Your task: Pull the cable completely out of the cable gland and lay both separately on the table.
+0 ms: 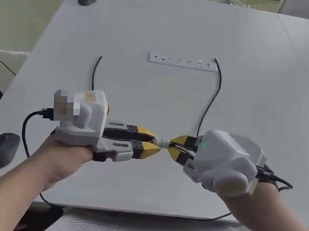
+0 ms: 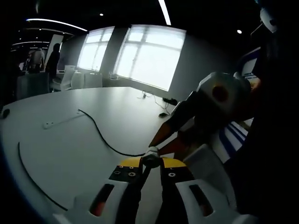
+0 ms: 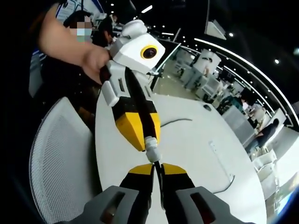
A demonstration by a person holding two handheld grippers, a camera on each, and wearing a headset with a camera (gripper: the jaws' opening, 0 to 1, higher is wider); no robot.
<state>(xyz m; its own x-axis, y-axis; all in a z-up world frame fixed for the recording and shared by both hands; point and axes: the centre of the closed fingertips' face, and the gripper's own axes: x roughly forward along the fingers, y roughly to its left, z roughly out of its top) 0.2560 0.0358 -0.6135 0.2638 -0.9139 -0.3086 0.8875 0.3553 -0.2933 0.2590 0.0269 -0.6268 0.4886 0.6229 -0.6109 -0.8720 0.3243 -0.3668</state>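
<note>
Low in the middle of the head view, just above the near edge of the tabletop point(image 1: 145, 100), the two pairs of jaws meet tip to tip. The left gripper point(image 1: 149, 143) has its jaws closed on the small white cable gland point(image 1: 162, 143). The right gripper point(image 1: 174, 147) faces it, jaws pinched shut on the black cable point(image 1: 212, 100) just beside the gland, as the right gripper view makes plain. Both are held in the air, clear of the surface. From the right jaws the cable trails toward the upper right of the frame and ends near the white power strip point(image 1: 183, 62).

The gland is the one holder here, and by the look of it the cable is not yet out of it. For a clean pull I'd say the hands should draw straight apart along the cable's own line. The gland should be kept steady and untwisted, so the cable slides rather than binds. How much cable sits inside the gland I cannot tell. If it is a long run, one pull may not clear it and the right jaws would need a fresh hold. After that, each piece wants its own bare patch of tabletop, well apart.
</note>
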